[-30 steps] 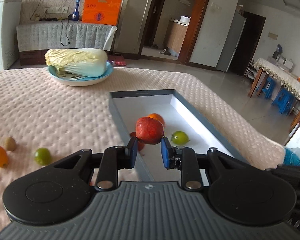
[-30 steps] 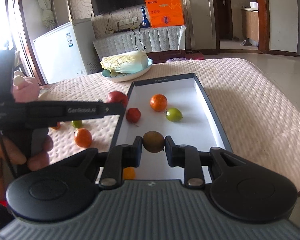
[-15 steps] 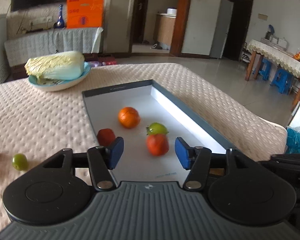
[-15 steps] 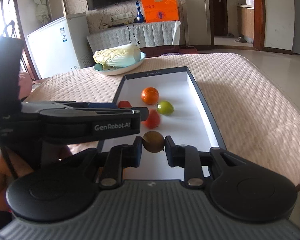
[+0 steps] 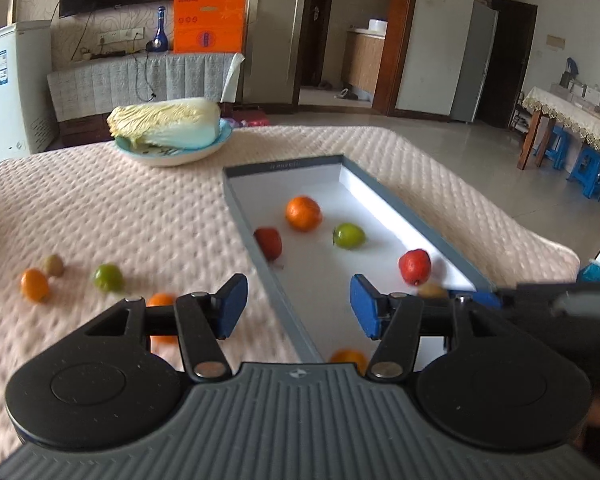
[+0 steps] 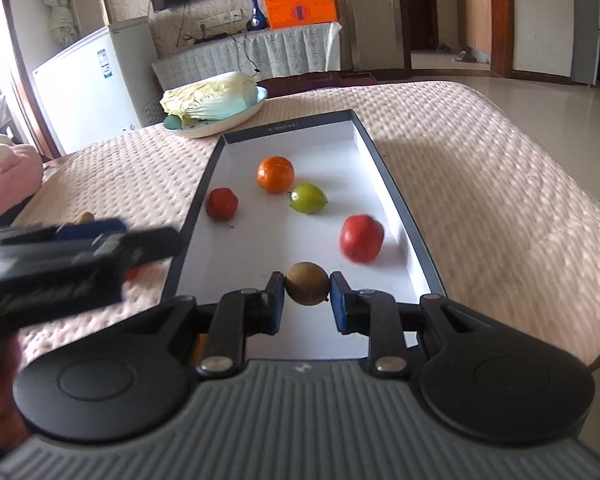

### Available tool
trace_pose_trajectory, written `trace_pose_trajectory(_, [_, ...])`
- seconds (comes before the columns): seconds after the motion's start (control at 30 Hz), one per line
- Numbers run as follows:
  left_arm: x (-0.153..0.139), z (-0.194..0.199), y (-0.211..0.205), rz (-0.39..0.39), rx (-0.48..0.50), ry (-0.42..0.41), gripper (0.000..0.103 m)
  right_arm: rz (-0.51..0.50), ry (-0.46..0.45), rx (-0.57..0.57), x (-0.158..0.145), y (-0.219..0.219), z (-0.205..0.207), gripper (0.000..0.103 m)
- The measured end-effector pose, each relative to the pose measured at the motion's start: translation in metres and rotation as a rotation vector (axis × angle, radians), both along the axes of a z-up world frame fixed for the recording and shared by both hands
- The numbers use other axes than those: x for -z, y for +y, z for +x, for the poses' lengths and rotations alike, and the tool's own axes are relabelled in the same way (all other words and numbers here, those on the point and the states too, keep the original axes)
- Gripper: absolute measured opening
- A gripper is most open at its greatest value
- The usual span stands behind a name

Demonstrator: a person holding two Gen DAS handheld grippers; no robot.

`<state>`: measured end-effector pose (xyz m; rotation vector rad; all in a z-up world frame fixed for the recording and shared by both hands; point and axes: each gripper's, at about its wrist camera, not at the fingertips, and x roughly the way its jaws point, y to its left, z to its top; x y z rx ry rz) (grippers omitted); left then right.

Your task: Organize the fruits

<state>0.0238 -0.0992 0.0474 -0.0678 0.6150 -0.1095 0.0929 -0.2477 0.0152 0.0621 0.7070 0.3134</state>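
A grey-rimmed white tray [image 5: 388,204] [image 6: 396,200] holds an orange [image 5: 303,213] [image 6: 275,174], a green fruit [image 5: 349,235] [image 6: 308,198], a small red fruit [image 5: 269,243] [image 6: 221,203] and a red apple [image 5: 415,266] [image 6: 361,238] near its right wall. My left gripper [image 5: 298,306] is open and empty above the tray's left rim. My right gripper [image 6: 307,302] is shut on a brown kiwi [image 6: 307,283] above the tray's near end. Loose on the cloth lie an orange [image 5: 34,285], a kiwi [image 5: 54,265], a green fruit [image 5: 108,277] and another orange [image 5: 162,302].
A plate with a cabbage [image 5: 168,124] [image 6: 212,100] stands at the table's back. The left gripper's body [image 6: 60,264] reaches in at the left of the right wrist view. A pink plush toy [image 6: 4,176] lies at the far left. The table's right edge drops to the floor.
My left gripper let go of the red apple, which rolled to the tray's right wall. The gripper opened wide and drew back to the left. My right gripper kept hold of the kiwi.
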Motion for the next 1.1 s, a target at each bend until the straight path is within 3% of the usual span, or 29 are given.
trace_pose_trajectory(0.37, [0.003,-0.051,0.008,0.032,-0.035,0.021,0.063,-0.004,-0.015,0.012,0.0,0.01,-0.001,0.029])
trace_pose_trajectory(0.47, [0.005,-0.054,0.014,0.044,-0.05,0.024,0.063,0.001,-0.008,0.033,0.001,0.01,0.001,0.029])
trace_pose_trajectory(0.5, [0.005,-0.055,0.017,0.044,-0.055,0.028,0.063,0.003,-0.007,0.039,0.001,0.01,0.001,0.037])
trace_pose_trajectory(0.57, [0.006,-0.056,0.023,0.044,-0.068,0.031,0.063,0.009,-0.021,0.047,0.0,0.011,-0.002,0.041])
trace_pose_trajectory(1.1, [0.009,-0.06,0.08,0.008,-0.172,0.031,0.064,-0.004,-0.066,0.029,-0.004,0.028,-0.008,0.041])
